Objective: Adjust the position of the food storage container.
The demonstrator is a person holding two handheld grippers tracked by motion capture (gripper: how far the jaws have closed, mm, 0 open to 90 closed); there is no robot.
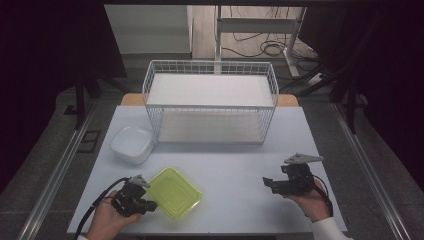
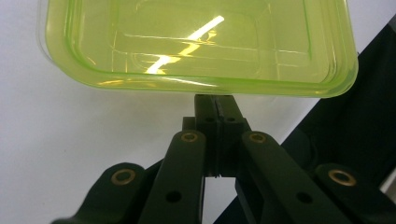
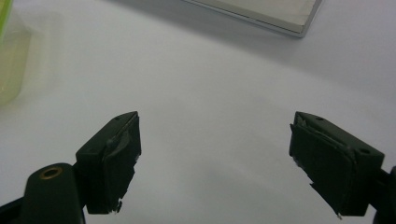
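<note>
A translucent green plastic container [image 1: 176, 193] lies open side up on the white table [image 1: 240, 160], near its front left. My left gripper [image 1: 151, 204] is at the container's near left edge. In the left gripper view its jaws are pressed together, and their tips [image 2: 215, 99] disappear under the green container's [image 2: 196, 42] rim. I cannot tell whether they pinch it. My right gripper [image 1: 267, 183] hovers at the front right, pointing left. Its jaws [image 3: 215, 158] stand wide apart with only bare table between them. The green container's edge [image 3: 8, 56] shows at the left of that view.
A white wire shelf basket [image 1: 210, 97] stands at the back middle of the table; its base corner [image 3: 266, 14] appears in the right gripper view. A white square bowl [image 1: 131, 144] sits left of it. Dark floor and metal rails flank the table.
</note>
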